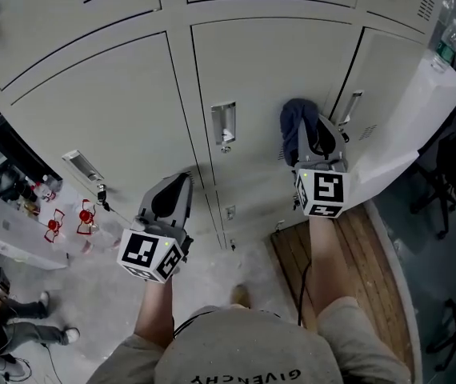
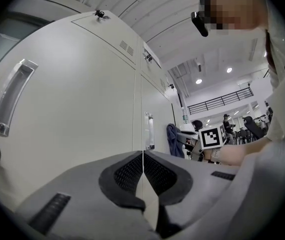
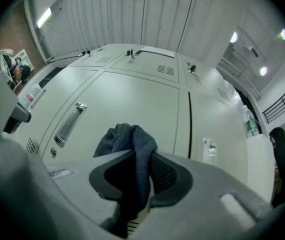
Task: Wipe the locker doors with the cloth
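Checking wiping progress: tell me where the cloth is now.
The cloth is clamped in the right hand-held gripper, centre-right in the head view, before the middle locker door, right of its handle.

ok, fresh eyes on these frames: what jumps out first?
The dark blue cloth pinched in the right gripper, held up before the pale grey locker doors at centre right of the head view. The left gripper hangs lower left, jaws together on nothing.
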A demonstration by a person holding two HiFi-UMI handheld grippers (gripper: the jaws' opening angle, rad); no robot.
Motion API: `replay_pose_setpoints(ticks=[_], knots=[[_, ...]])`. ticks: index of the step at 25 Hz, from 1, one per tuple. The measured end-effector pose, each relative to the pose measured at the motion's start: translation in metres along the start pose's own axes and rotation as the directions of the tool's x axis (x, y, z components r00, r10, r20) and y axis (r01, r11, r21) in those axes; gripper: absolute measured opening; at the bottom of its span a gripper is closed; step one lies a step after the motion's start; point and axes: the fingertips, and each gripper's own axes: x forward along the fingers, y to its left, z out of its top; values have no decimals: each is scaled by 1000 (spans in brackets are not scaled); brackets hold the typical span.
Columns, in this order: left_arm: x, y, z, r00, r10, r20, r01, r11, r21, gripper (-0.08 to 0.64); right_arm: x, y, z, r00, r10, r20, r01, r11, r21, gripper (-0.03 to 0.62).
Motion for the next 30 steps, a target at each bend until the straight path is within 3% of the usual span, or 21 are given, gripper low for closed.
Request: replay_pose_setpoints(ticks=[8, 11, 15, 19, 25, 30], knots=[[-4, -2, 1, 1000, -5, 4, 5, 1000, 0, 5, -4, -44, -20, 988, -129, -79, 129, 992, -3, 75], [-7, -3, 1, 1000, -5, 2, 5, 1000, -1, 5, -13, -46, -14, 987, -154, -41, 156, 986, 55, 76], [-10, 0, 0, 1000, 3, -3, -3, 1000, -2, 5, -27, -4, 0, 997, -43, 60, 36, 993, 113, 77], [-12, 1, -1, 1000, 10, -6, -10, 1000, -5, 5, -31, 59, 1, 990, 103, 92, -114, 985, 131, 77], [-15, 1, -10, 1000, 21, -23, -21, 1000, -11, 5, -37, 148, 19, 942, 310, 132, -322, 943, 83, 77], [-18, 2, -10, 999, 29, -28, -29, 1000, -7, 5, -33, 198, 3, 899, 433, 64, -435, 900, 27, 77]])
